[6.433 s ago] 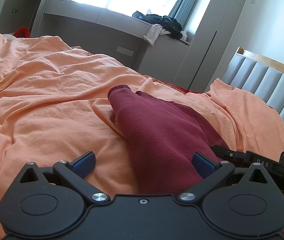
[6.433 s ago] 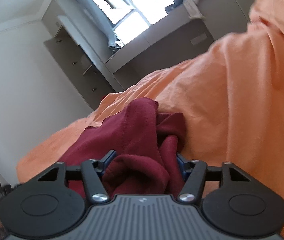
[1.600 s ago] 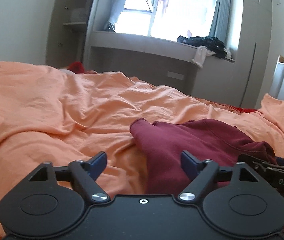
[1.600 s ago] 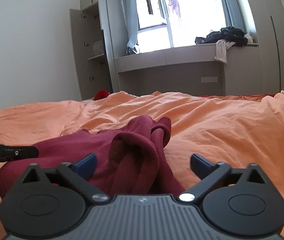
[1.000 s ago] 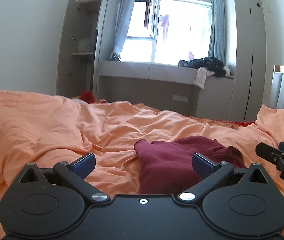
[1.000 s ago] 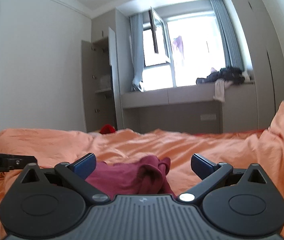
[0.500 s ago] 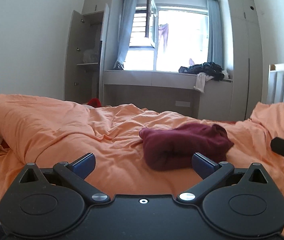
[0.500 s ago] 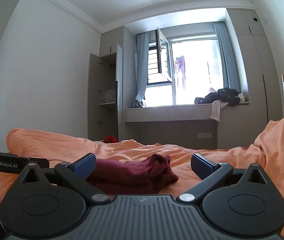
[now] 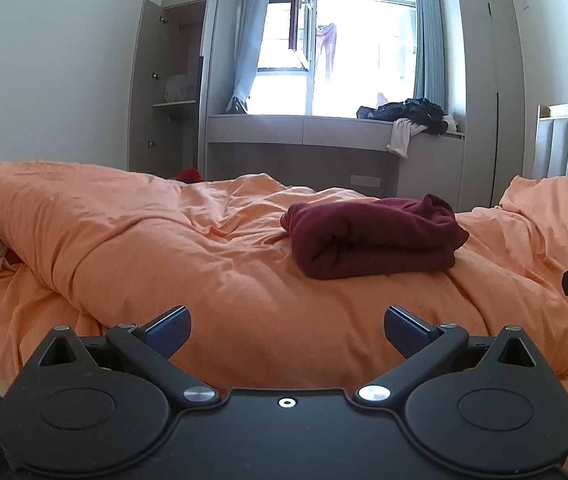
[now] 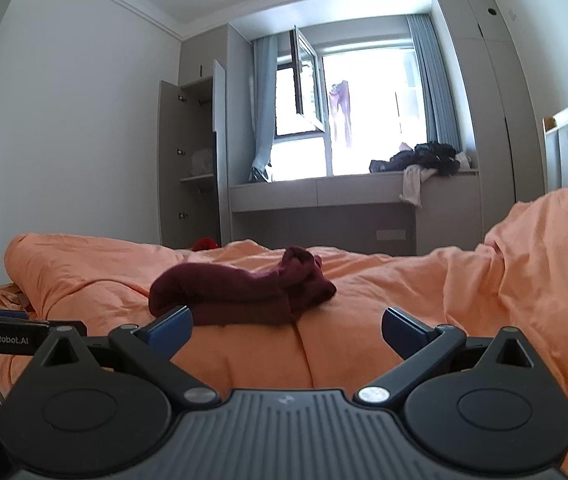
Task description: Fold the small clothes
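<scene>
**On the bed: garment folded, both tools clear**

On the orange duvet [image 9: 188, 240] lies the maroon garment [image 9: 372, 236], folded into 1 bundle. The left gripper [image 9: 286, 326] and right gripper [image 10: 286, 326] hover well apart from it, jaws spread, holding nothing. This fold looks finished; next probably means fetching another piece.

Matt maroon knit garment [image 9: 372, 236] on soft, creased orange cotton duvet [image 9: 164, 248]
</scene>
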{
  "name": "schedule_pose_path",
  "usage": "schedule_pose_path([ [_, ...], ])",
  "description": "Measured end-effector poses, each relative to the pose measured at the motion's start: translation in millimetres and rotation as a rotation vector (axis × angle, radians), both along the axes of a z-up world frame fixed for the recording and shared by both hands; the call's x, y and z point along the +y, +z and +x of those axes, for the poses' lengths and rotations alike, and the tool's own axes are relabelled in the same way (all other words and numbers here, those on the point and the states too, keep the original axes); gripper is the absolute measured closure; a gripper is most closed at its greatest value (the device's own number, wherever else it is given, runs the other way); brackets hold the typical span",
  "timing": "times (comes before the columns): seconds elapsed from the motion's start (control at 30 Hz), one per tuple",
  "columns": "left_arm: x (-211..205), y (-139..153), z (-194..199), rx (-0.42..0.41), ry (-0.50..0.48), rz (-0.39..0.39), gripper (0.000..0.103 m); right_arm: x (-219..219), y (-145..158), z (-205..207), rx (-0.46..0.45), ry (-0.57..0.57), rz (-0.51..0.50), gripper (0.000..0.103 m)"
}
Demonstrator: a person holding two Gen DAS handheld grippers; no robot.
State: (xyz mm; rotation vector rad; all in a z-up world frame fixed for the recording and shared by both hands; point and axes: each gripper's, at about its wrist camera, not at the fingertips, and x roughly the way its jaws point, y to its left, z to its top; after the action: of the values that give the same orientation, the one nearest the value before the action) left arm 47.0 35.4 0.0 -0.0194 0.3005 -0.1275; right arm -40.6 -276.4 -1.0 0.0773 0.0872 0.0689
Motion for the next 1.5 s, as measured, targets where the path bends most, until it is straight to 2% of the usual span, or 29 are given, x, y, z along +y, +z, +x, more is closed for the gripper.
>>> schedule_pose_path([
  [0.4,5,-14,4,0.031,0.005,-0.013,0.000,0,-13,-2,0.030,-0.032,0.010,0.000],
  [1.5,3,-16,2,0.039,0.004,-0.007,0.001,-1,-14,0,0.041,-0.036,0.016,0.000],
])
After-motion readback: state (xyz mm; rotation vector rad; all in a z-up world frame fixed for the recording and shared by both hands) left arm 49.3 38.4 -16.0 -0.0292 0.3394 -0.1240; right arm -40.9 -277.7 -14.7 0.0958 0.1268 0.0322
